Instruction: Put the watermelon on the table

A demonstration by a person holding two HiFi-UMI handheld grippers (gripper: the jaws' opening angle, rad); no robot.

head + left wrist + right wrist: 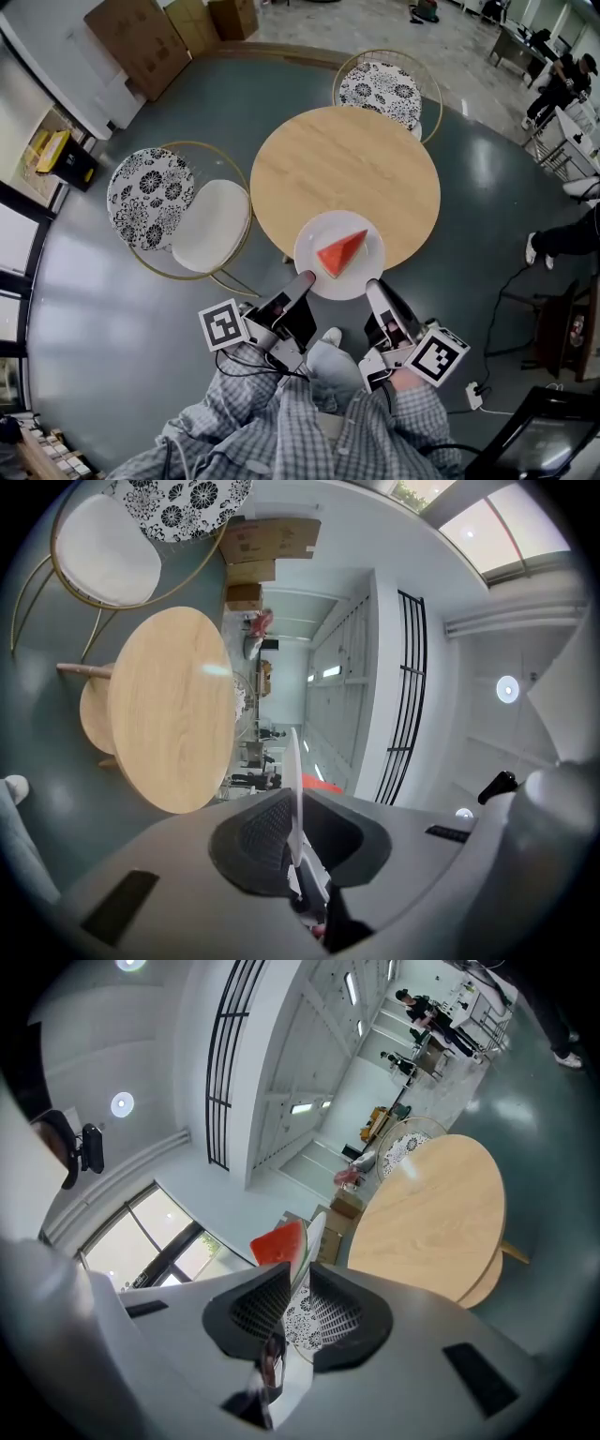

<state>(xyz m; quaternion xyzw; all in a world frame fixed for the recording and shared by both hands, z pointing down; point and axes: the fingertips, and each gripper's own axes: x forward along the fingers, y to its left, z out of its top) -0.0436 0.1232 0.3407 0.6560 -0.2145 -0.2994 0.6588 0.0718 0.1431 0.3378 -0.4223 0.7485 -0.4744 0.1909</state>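
- The watermelon (341,252), a red wedge with its tip toward 2 o'clock, lies on a white plate (319,232).
- In the head view the plate overlaps the 6 o'clock edge of the round wooden worktop (337,159), its near half out over the grey floor (112,319). Whether the plate touches the wood cannot be told.
- The left gripper (303,280) grips the plate's rim at about 7 o'clock. In the left gripper view its fingers (255,834) are clamped on the thin white rim, which stands edge-on between them.
- The right gripper (373,289) grips the rim at about 5 o'clock. In the right gripper view its fingers (251,1309) are closed on the rim, with the red wedge showing just beyond them at 11 o'clock.
- Both grippers reach out from a person in a checked shirt at 6 o'clock of the head view.
- A chair with a white seat (211,225) stands at the worktop's 9 o'clock, and a second chair with a floral cushion (380,89) at its 12 o'clock.
- Cardboard boxes (141,37) sit on the floor at 11 o'clock, well apart from the worktop.
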